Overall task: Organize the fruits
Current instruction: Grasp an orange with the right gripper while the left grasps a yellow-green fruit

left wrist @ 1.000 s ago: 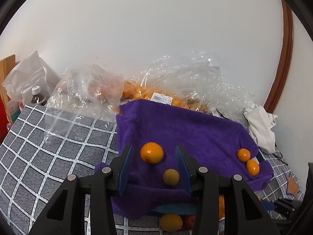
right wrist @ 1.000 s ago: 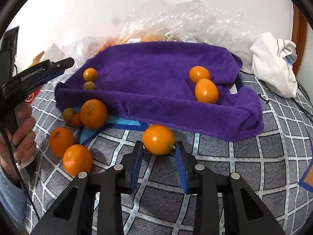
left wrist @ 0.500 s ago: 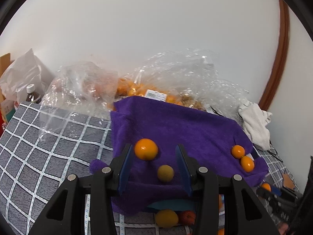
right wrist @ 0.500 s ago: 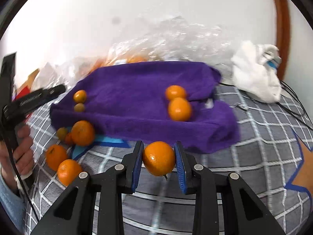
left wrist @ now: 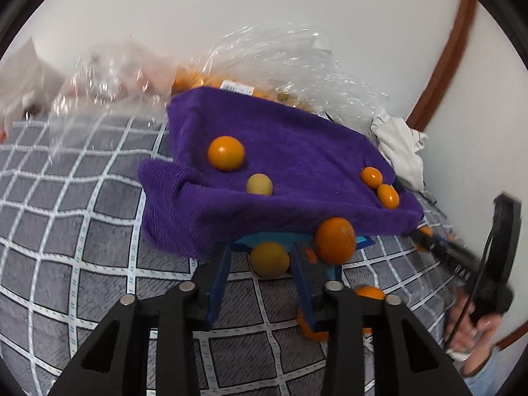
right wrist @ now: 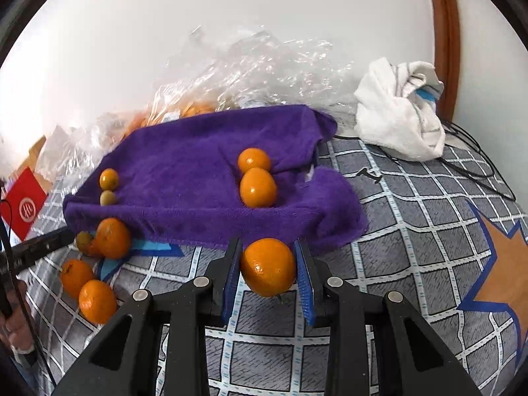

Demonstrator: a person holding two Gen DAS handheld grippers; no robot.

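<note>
Right wrist: orange (right wrist: 268,266) between tongs (right wrist: 268,275)

red card (right wrist: 27,205): round white emblem, unreadable | bag sticker (left wrist: 235,86): print too small to read

I'm looking at a home bedroom: a grid-patterned bedspread (right wrist: 412,224) is lying under crumpled laundry (right wrist: 399,112)
</note>
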